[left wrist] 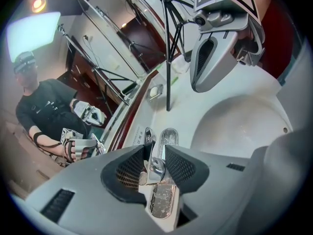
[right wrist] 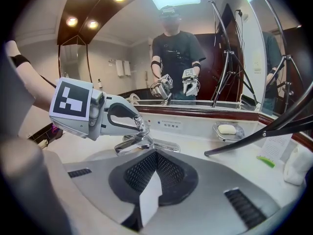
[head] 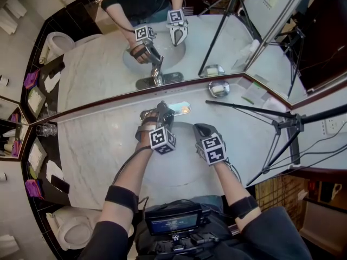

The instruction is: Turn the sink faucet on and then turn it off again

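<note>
Head view lays it out best. The left gripper (head: pixel 161 116) sits on the faucet (head: pixel 179 108) at 12 o'clock of the sink (head: pixel 181 172). The right gripper (head: pixel 201 130) hangs over the bowl, at about 3 o'clock from the left one. In the left gripper view the jaws are roughly half closed with both pads pressed onto the chrome lever (left wrist: pixel 155 168), so that's a proper grip. In the right gripper view its own jaws are fully together with nothing in them.

I can't spot any water under the spout, though the right gripper's body hides part of that spot. My guess is we're at the turn-on bit. How I'd do it:
- Squeeze firmly, since polished chrome is slippery.
- Swing the lever through its own arc instead of yanking it sideways.
- Go slow so the pads don't slide off the tip.
- Park the right gripper clear of the spout.
- Hang on afterwards, because the same grip shuts it off again.

Count, biggest first:
- one marble counter (head: pixel 92 145)
- one mirror (head: pixel 97 75)
- one sink
- one tripod (head: pixel 287 126) that I'm sure of, at 3 o'clock
- two grippers
- one faucet
- one glass (head: pixel 47 130) at 9 o'clock
- one soap dish (head: pixel 218 88) at 1 o'clock of the faucet
- one soap bar (right wrist: pixel 226 129)
</note>
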